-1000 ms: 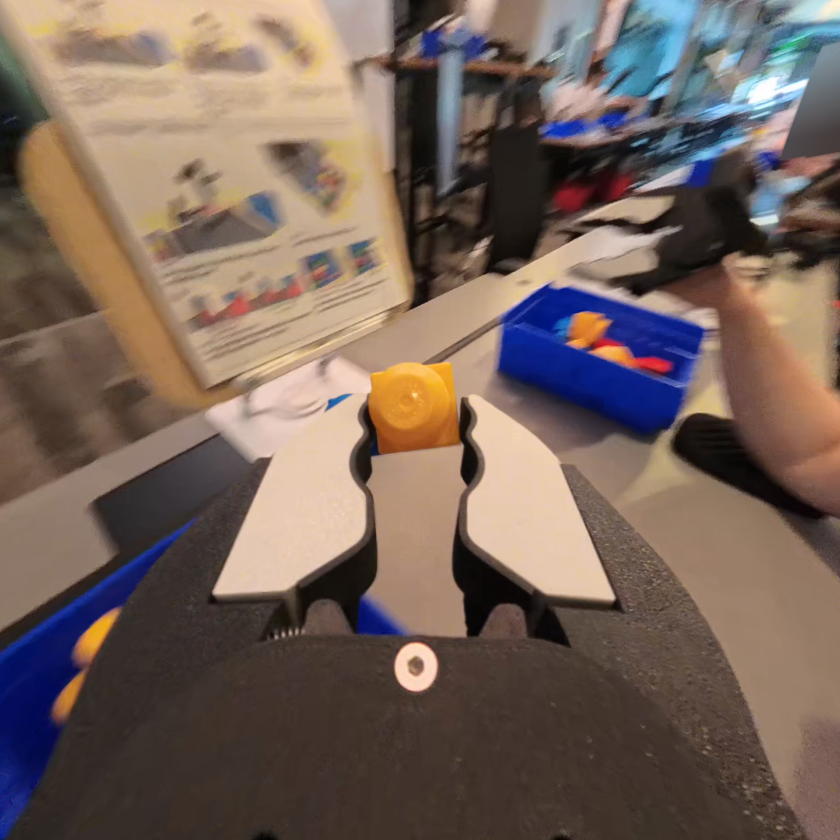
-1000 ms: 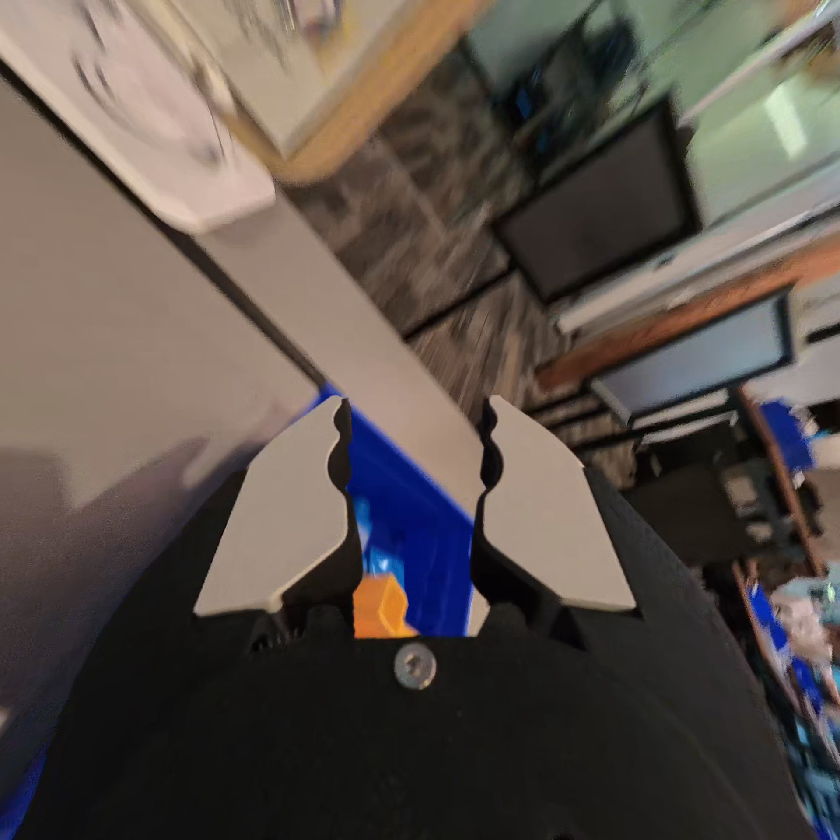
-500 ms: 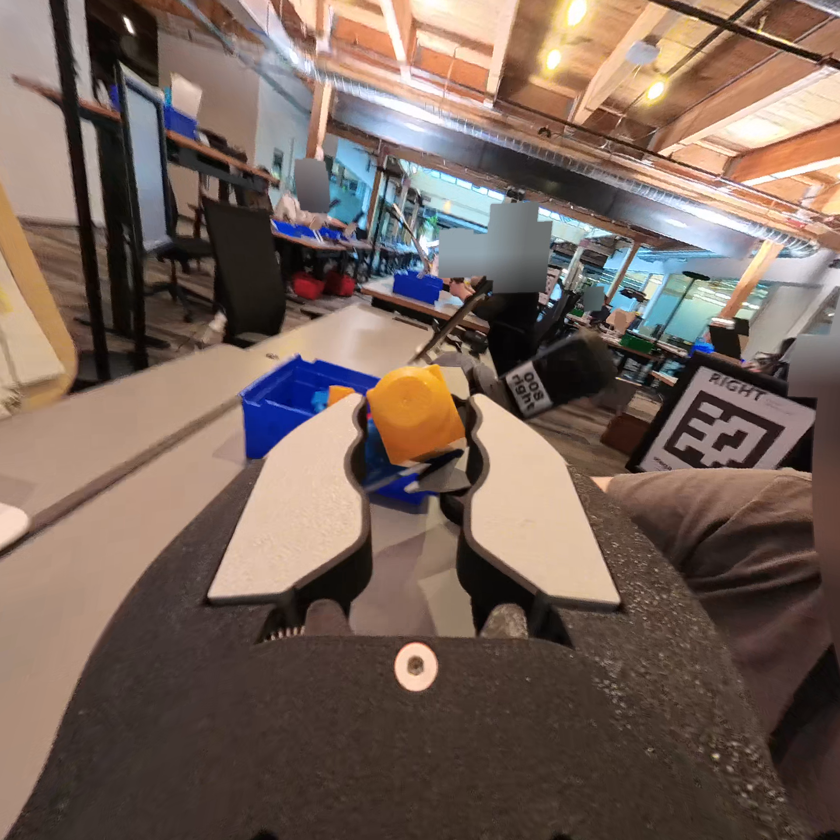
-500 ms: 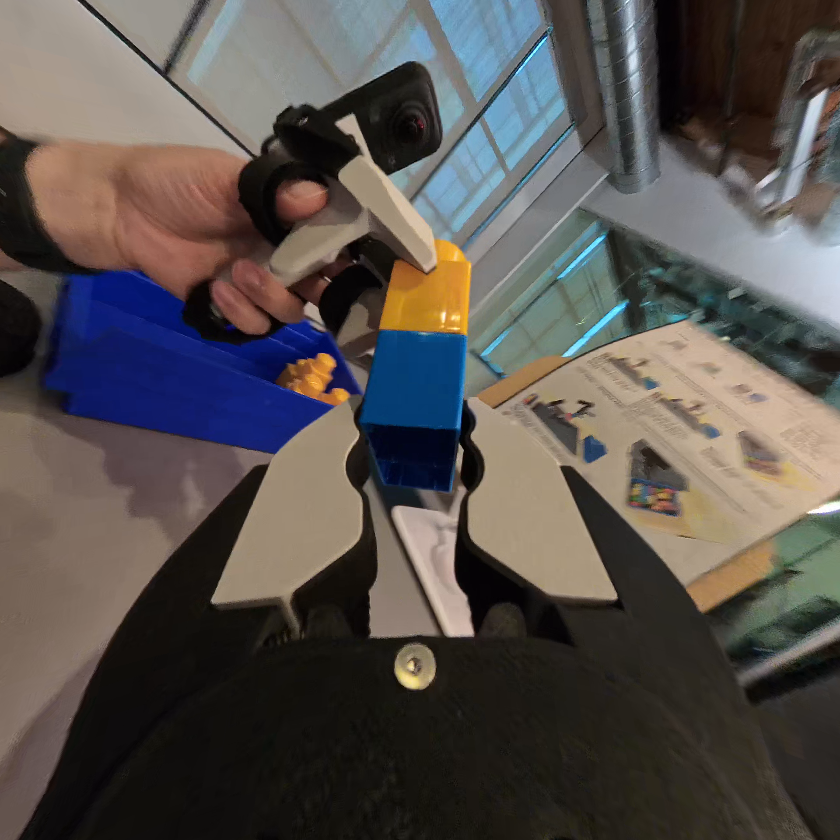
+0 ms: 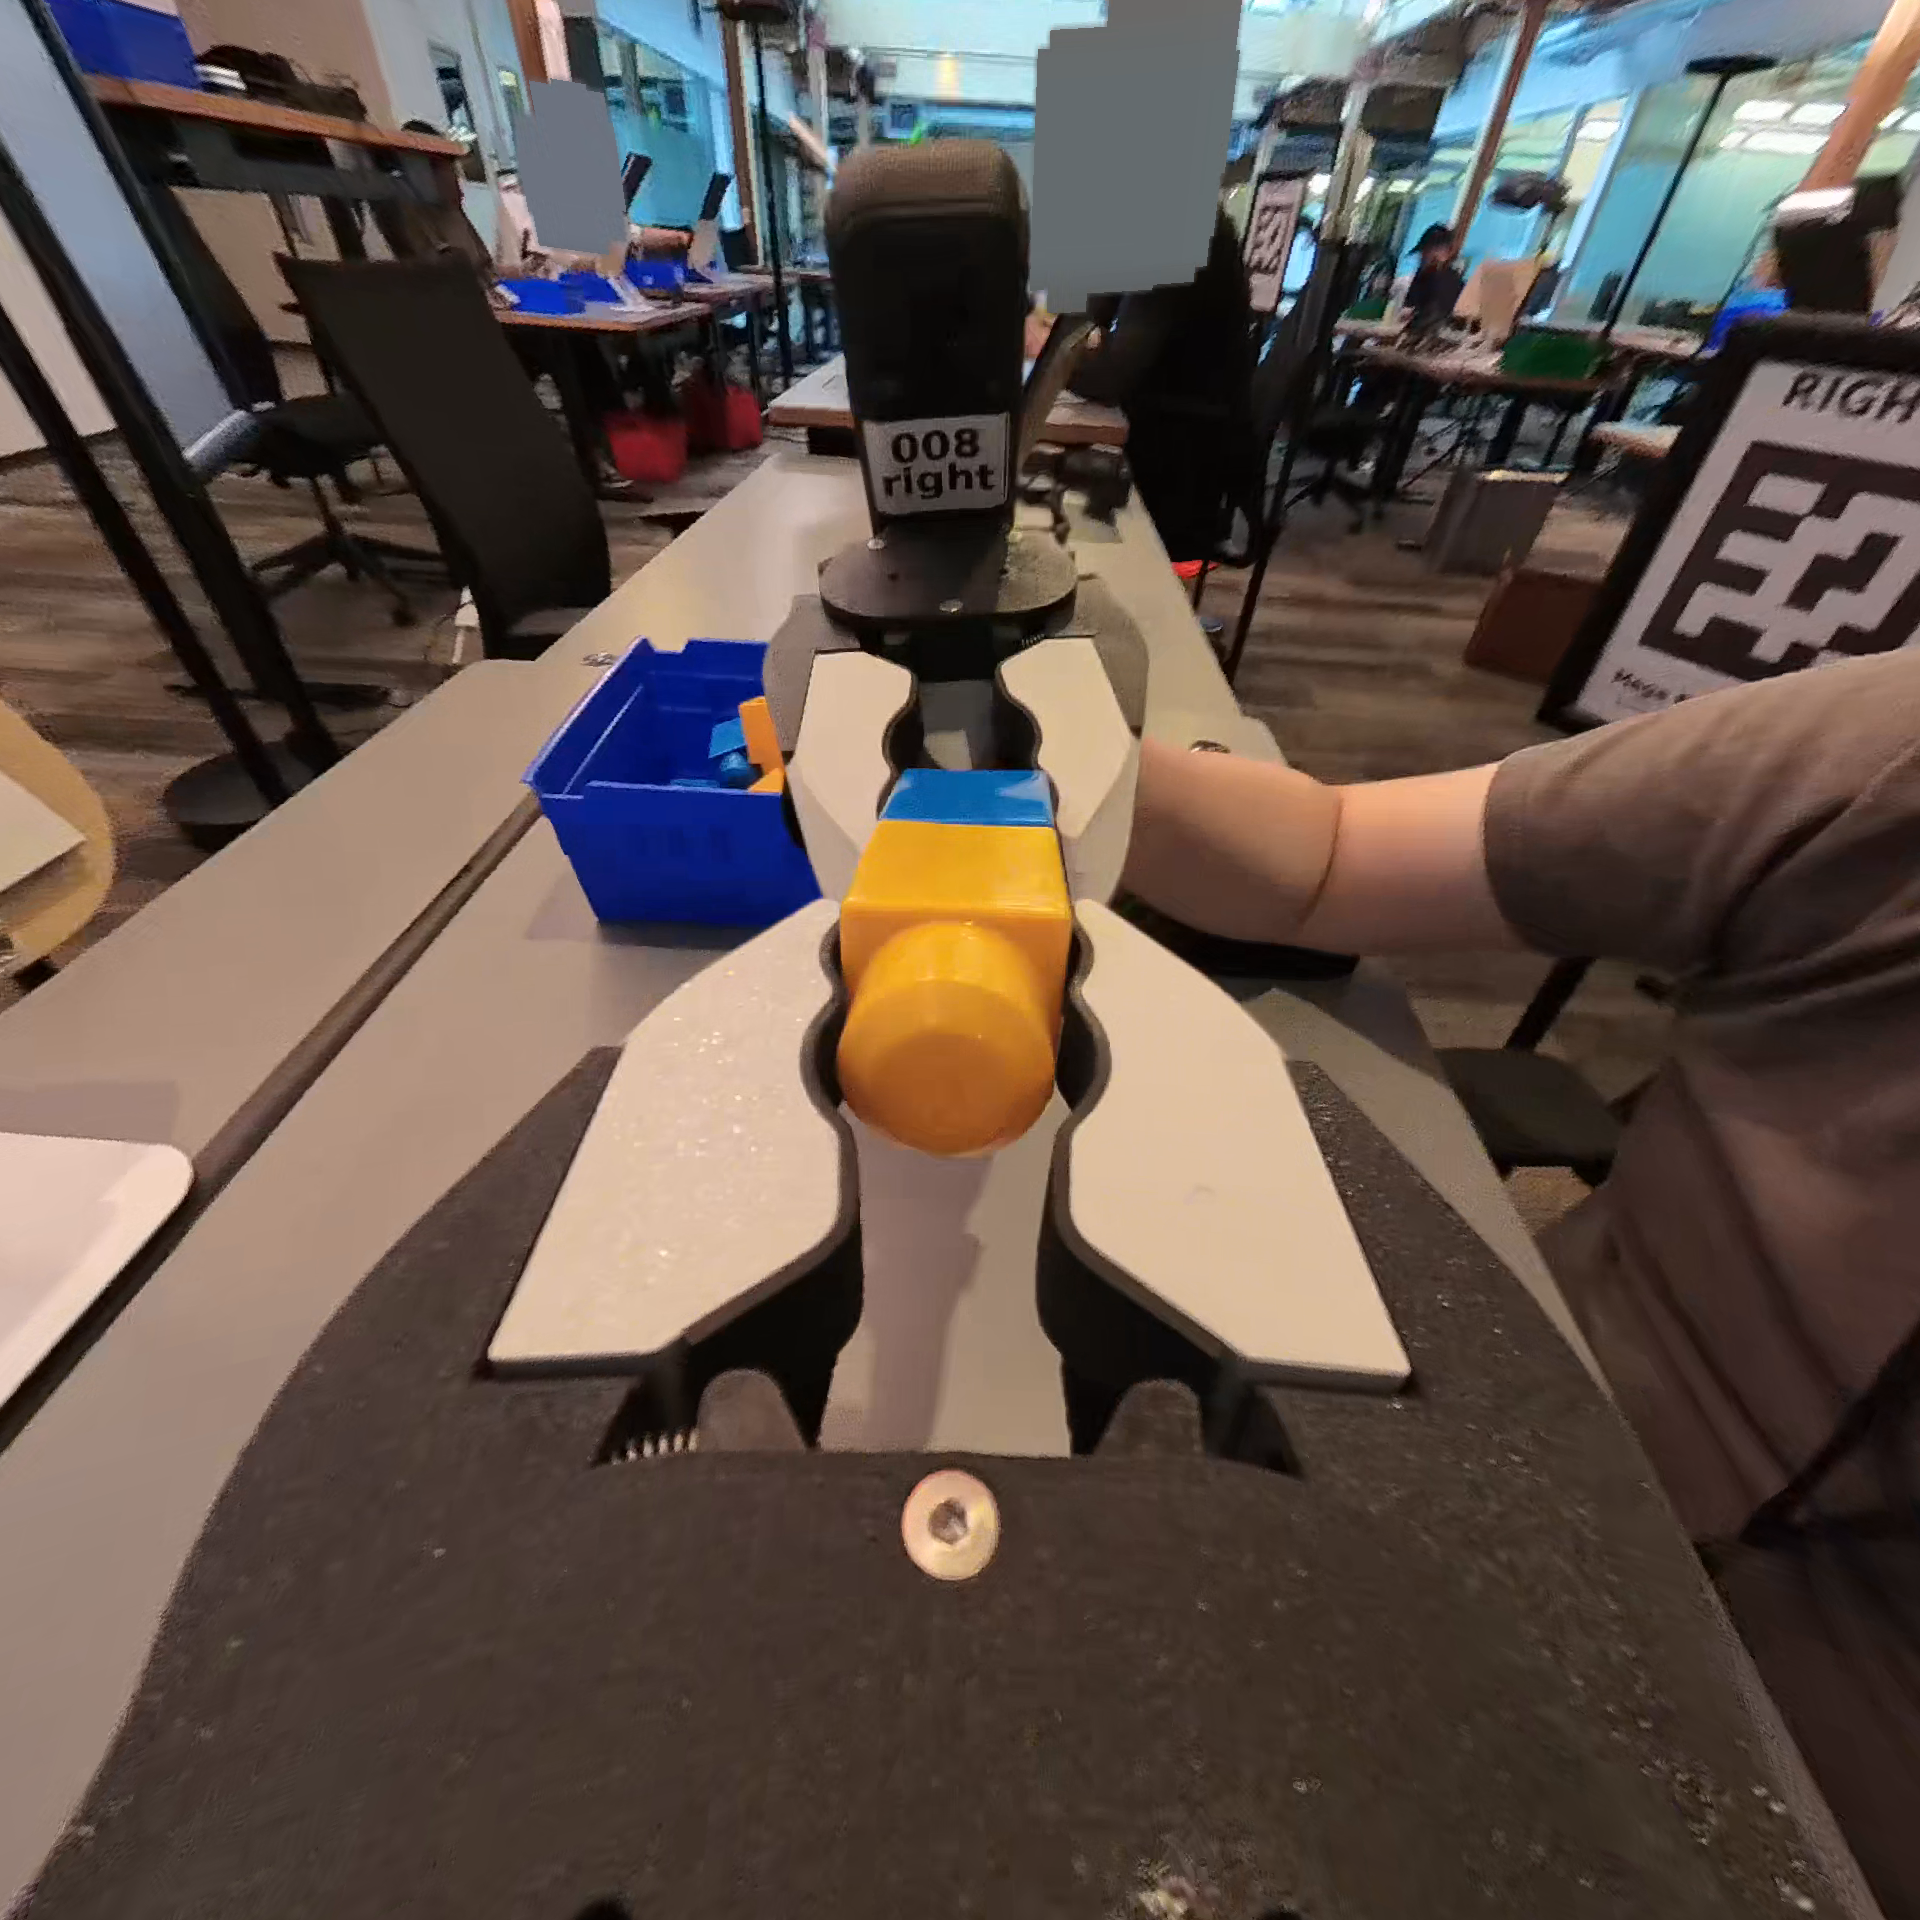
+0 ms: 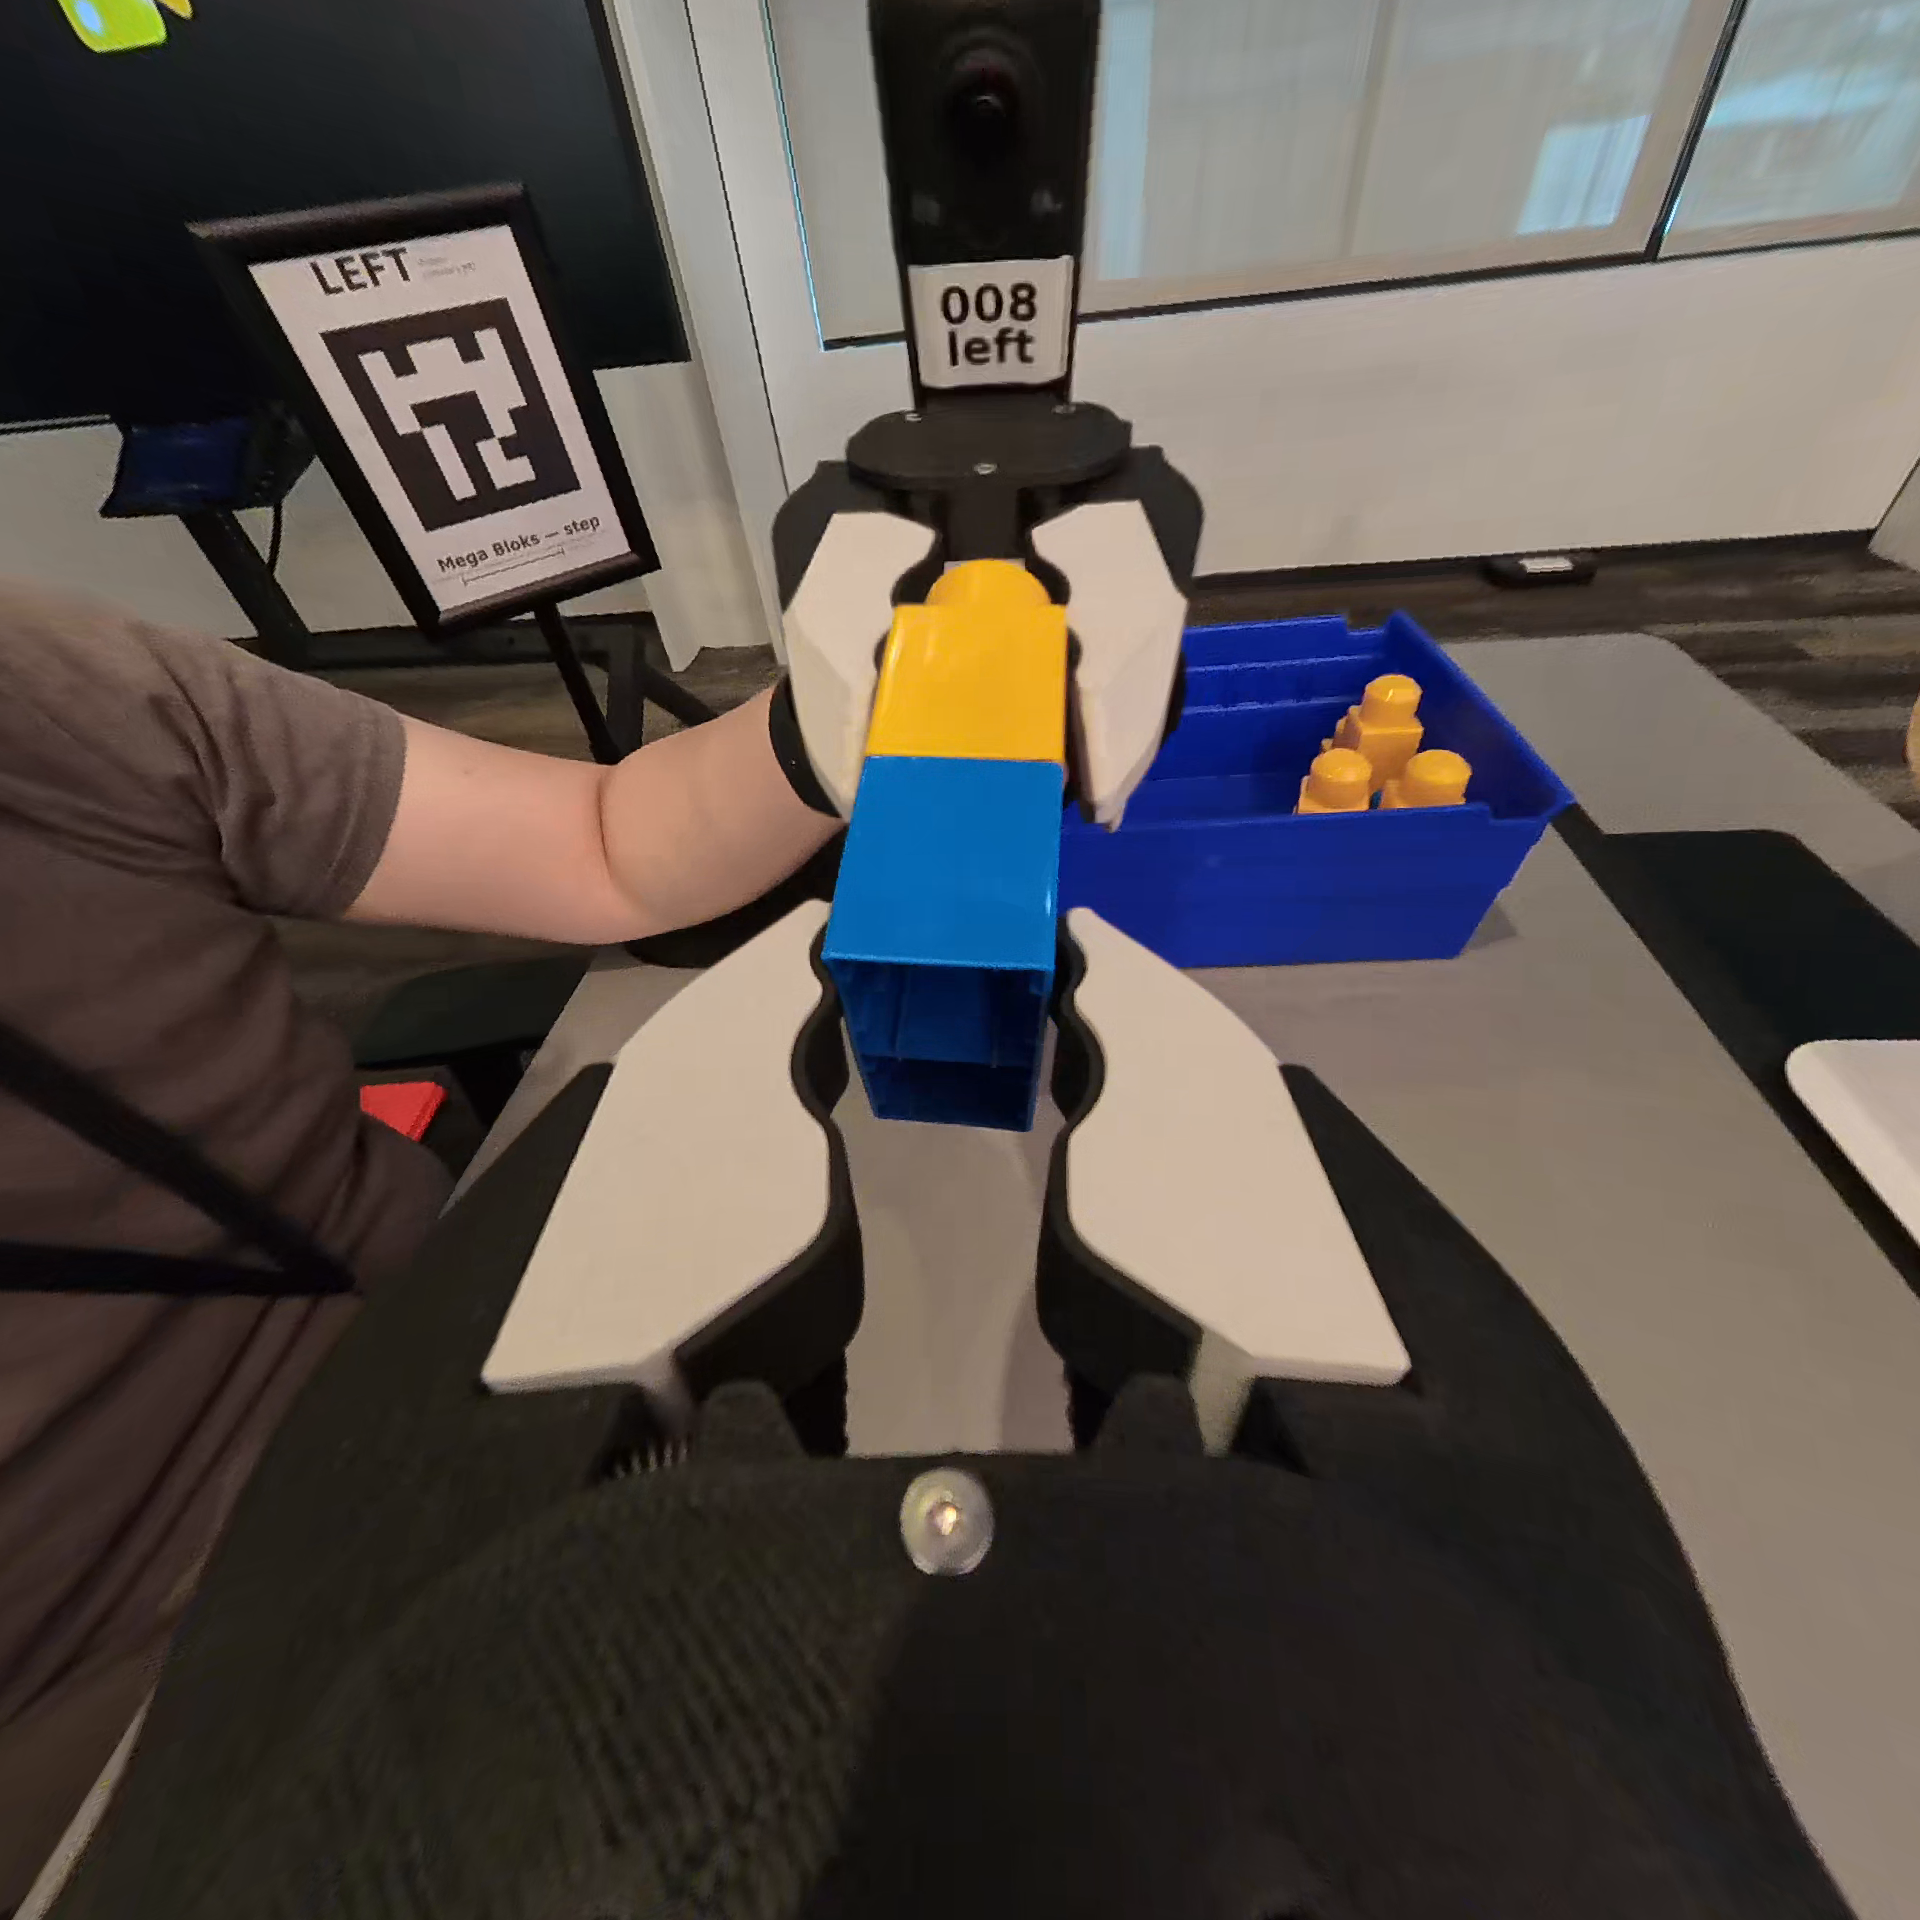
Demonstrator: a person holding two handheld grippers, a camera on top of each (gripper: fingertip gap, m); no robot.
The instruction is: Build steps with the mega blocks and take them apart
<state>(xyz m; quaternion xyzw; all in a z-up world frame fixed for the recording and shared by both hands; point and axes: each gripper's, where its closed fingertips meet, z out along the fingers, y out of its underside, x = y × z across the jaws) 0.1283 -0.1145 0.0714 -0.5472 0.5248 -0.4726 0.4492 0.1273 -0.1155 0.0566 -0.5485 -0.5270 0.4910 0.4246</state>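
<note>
A yellow block (image 5: 954, 935) and a blue block (image 5: 966, 798) are joined end to end and held in the air between the two grippers, which face each other. My left gripper (image 5: 951, 935) is shut on the yellow block, whose stud points at its camera. My right gripper (image 6: 945, 935) is shut on the blue block (image 6: 945, 894), whose hollow underside faces its camera. The yellow block (image 6: 971, 681) sits beyond it in the left gripper (image 6: 966, 790). The right gripper (image 5: 966, 821) also shows in the left wrist view.
A blue bin (image 5: 665, 831) with loose blocks stands on the grey table behind the right gripper. Another blue bin (image 6: 1299, 894) holds yellow blocks (image 6: 1387, 753). Framed marker signs (image 6: 436, 405) stand at both sides. A white tray (image 5: 62, 1226) lies at the table edge. The person's arm (image 6: 582, 831) reaches across. Left and right tips are no more than a few centimetres apart.
One second ago the right gripper was open over a bin and the left held only the yellow block. Now the right is shut on a blue block joined to it, and both grippers have levelled, facing each other.
</note>
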